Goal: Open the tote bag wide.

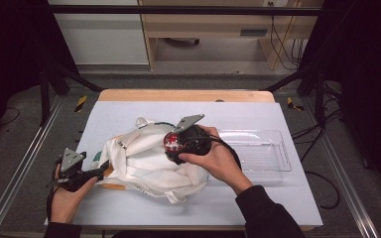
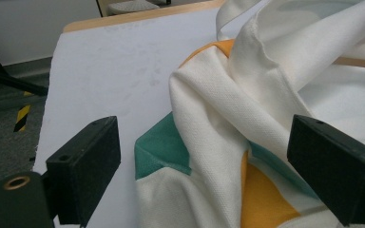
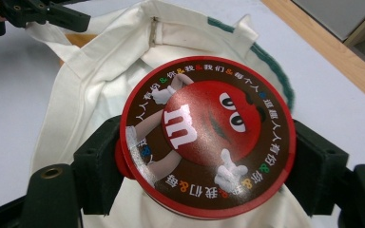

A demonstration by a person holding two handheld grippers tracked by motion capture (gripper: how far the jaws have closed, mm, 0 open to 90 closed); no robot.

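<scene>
The white-covered table (image 1: 129, 106) carried everything; across its middle lay a crumpled cream tote bag (image 1: 144, 166) with green and orange patches, and at about three o'clock from the bag sat a clear plastic tray (image 1: 265, 153), its near edge just beside the cloth.

The person's right forearm came in from five o'clock, dark sleeve (image 1: 265, 213) to the wrist, the hand (image 1: 216, 161) wrapped round the gripper's body with the knuckles up; the right gripper (image 1: 176, 144) hung over the bag's upper half, pointing towards nine o'clock; its jaws were clamped on a round red candy tin (image 3: 206, 137), one pad against each side of the rim; the lid, printed with a red M&M's character and a ring of Chinese characters, faced the gripper's camera; the bag's open mouth lay directly behind the tin.

The left hand (image 1: 67, 196) rose from seven o'clock, gripping its tool low at the table's near left edge; the left gripper (image 1: 103, 171) pointed towards three o'clock at the bag's left edge; its jaws stood spread, with a fold of cream cloth lying between them, whether touching either pad I could not tell.
</scene>
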